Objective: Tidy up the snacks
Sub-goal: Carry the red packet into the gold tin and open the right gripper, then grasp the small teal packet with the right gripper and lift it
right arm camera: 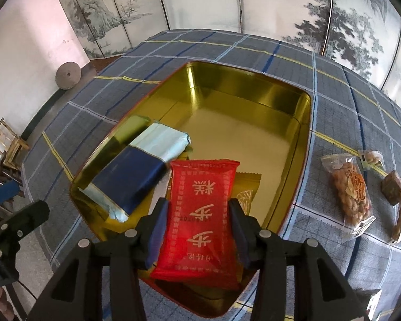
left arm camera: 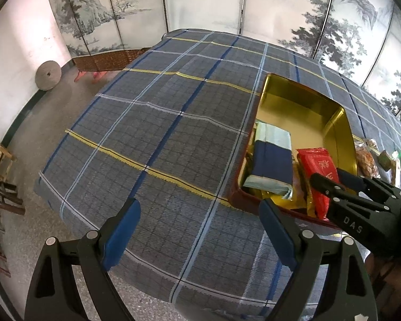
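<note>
Right tool (right arm camera: pixel 197 230) pinches the red snack packet (right arm camera: pixel 203 214) by its two long sides, so it hangs flat over the near end of the gold tin (right arm camera: pixel 304 123), probably for dropping beside the blue-and-white packet (right arm camera: pixel 139 174) ahead-left; left tool (left arm camera: pixel 200 230) waits spread and empty above the tabletop (left arm camera: pixel 147 123), tin to its right.

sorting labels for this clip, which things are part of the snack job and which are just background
Job: red snack packet in right gripper; gold tin; blue-and-white pack; bagged snacks on cloth.
Background: painted screen; stone disc; wooden chair.
</note>
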